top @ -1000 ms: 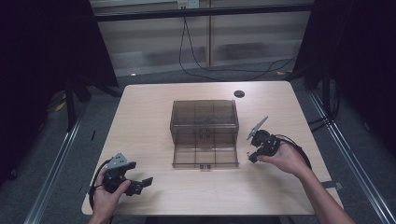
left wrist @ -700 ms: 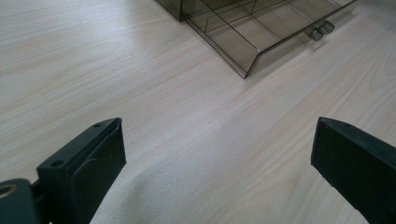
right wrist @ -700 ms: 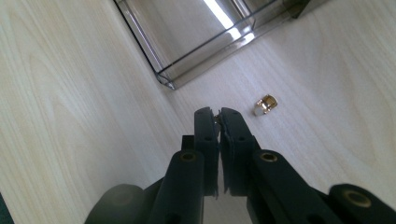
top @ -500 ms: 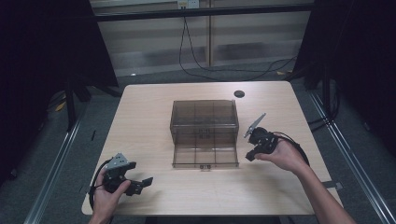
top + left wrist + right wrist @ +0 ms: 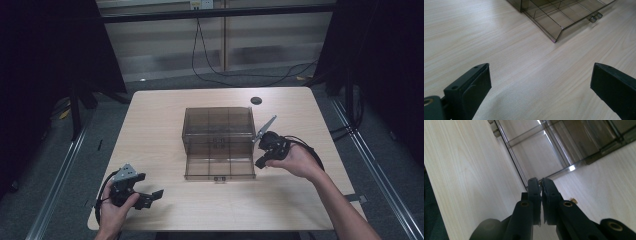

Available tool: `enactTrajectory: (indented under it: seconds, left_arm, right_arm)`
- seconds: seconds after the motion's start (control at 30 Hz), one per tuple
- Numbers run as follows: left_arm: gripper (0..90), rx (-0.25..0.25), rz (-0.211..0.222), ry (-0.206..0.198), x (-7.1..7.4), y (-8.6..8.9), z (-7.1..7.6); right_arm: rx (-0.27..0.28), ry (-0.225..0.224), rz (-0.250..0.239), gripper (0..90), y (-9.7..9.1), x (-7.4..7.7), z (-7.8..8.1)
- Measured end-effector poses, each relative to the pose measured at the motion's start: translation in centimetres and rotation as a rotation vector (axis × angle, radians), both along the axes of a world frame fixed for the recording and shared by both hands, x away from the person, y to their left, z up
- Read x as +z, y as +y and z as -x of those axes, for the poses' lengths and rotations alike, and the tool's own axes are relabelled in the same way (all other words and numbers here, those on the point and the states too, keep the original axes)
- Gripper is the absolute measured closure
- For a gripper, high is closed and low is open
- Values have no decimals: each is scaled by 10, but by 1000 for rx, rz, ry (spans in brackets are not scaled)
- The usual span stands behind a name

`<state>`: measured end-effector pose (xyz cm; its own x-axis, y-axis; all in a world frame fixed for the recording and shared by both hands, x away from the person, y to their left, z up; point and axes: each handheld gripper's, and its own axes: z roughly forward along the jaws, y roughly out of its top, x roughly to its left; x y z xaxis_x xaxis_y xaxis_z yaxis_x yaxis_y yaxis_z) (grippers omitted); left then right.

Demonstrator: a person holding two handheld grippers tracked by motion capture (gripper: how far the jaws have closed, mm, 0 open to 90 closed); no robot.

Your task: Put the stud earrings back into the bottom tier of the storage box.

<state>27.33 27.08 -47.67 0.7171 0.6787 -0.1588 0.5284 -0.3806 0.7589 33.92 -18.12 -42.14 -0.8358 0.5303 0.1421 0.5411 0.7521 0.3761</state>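
A smoky see-through compartment box stands mid-table, and its flat front tray lies open toward me. My right gripper hovers at the tray's right corner, its jaws pressed together. In the right gripper view the right gripper points at the tray's edge. A tiny pale speck sits at its tips, and I cannot tell what it is. My left gripper rests near the table's front left, wide open with nothing in it. In the left gripper view the left gripper frames bare wood, with the tray's corner beyond.
A small black disc lies at the far edge of the wooden table. A small brass bit lies on the wood beside the right jaws. Cables trail over the floor behind the table.
My right gripper has risen a little and shifted left toward the box, still shut. The left gripper and the box have not moved.
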Motion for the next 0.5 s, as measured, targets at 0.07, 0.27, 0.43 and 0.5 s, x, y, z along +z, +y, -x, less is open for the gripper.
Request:
enactTrajectory:
  seconds: [0.07,0.27,0.43,0.5]
  left_arm:
    - [31,-1,2,0,0,0,0]
    - [31,0,2,1,0,0,0]
    - [31,2,4,-2,0,0,0]
    - [31,3,6,-2,0,0,0]
  right_arm:
    - [6,-4,0,862,4,2,-1]
    - [35,-2,-8,862,21,4,-7]
    - [59,-8,-16,862,35,10,-13]
    - [63,0,-25,862,42,9,-17]
